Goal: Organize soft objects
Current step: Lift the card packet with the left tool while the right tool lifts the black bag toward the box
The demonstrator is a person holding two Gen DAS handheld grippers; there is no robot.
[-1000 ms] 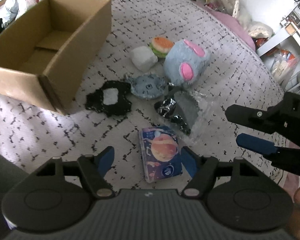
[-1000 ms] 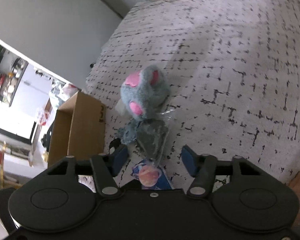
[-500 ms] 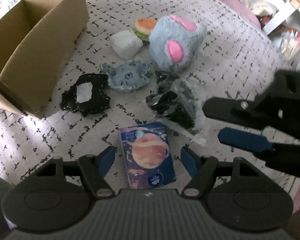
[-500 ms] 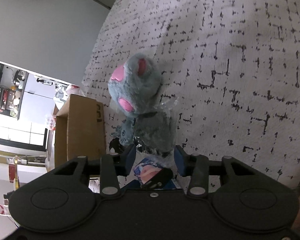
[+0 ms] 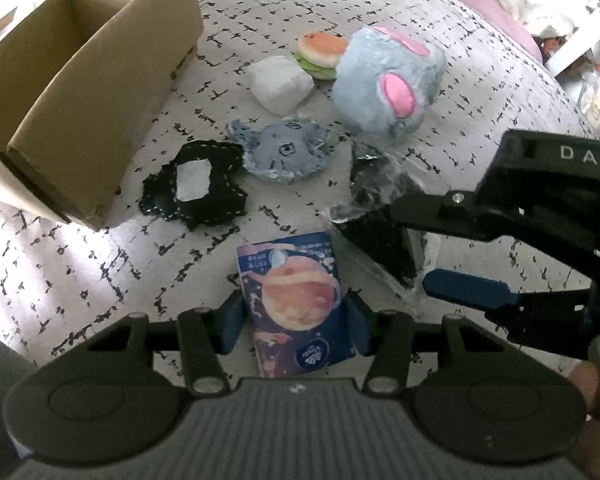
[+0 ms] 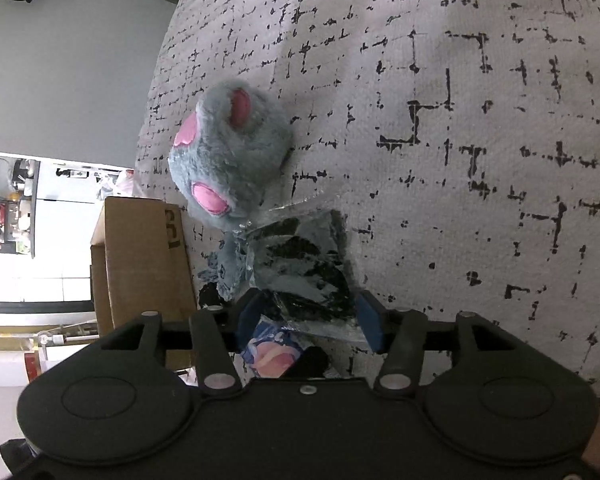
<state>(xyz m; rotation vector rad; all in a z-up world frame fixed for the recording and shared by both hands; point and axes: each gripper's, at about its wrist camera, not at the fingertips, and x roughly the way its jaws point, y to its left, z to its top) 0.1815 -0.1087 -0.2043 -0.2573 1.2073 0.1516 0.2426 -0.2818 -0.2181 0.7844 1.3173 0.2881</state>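
Nearest on the bedspread, tissue pack lying between the wide left gripper; right gripper, also wide, straddling the crinkly bagged cloth. Both likely handling light, squashy, slippery; pinching mid-body seems safest.

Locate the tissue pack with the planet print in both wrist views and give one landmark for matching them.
Left wrist view: the tissue pack lies low at centre on the bedspread, between the left tool's blue fingers.
Right wrist view: only a corner of the tissue pack shows, low at centre, behind the right tool's body.
Shared landmark: the grey plush with pink patches.
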